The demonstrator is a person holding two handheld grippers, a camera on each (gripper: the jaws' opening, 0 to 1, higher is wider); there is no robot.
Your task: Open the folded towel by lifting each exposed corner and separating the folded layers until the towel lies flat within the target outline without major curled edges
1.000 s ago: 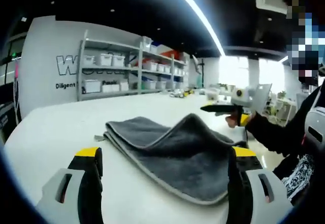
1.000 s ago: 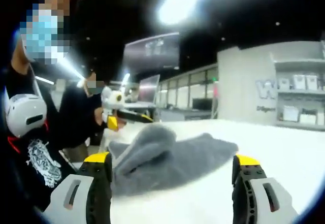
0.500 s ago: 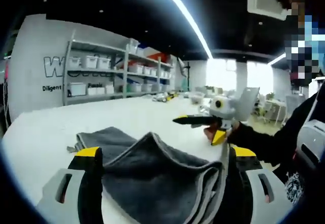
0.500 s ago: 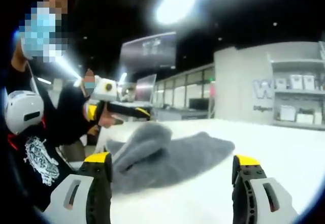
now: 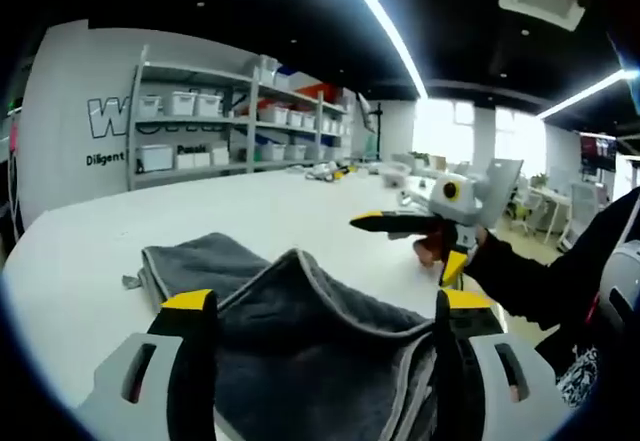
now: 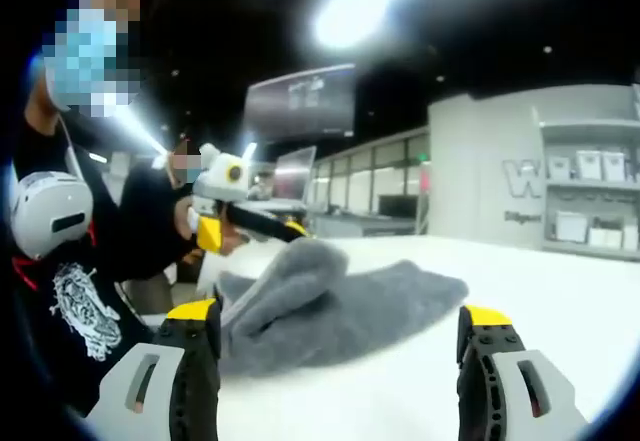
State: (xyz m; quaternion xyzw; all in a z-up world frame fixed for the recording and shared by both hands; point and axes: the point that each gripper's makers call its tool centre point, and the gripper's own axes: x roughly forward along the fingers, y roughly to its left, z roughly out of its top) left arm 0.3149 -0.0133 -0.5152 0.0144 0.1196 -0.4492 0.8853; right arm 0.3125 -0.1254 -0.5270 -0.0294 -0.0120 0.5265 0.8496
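Closer now than a second ago, the left tongs (image 5: 318,361) have pushed in until the folded dark grey plush towel with its pale stitched edge (image 5: 290,346) spreads between and beneath their two yellow-tipped jaws, where before it lay a little ahead of them on the white worktop (image 5: 100,251). Those jaws stand apart, released, with the raised ridge of the upper fold rising between them and the grey-bound hem running down toward the right-hand jaw. In the right gripper view the same towel (image 6: 330,306) sits ahead and to the left of the right tongs (image 6: 340,356), which are also spread wide and grasp nothing, hovering over bare worktop (image 6: 560,291) near the towel's low, flat right end. The towel's long axis runs roughly across both views, with the humped, doubled layers at the end nearer the person and the thin single layer trailing off toward the far shelving (image 5: 215,126). As I judge it, the left tongs are the nearer pair and already straddle the fold, so the lifted corner is theirs to pinch; the right tongs would need to travel left and forward to reach the free edge. No target outline can be made out on the worktop from here.
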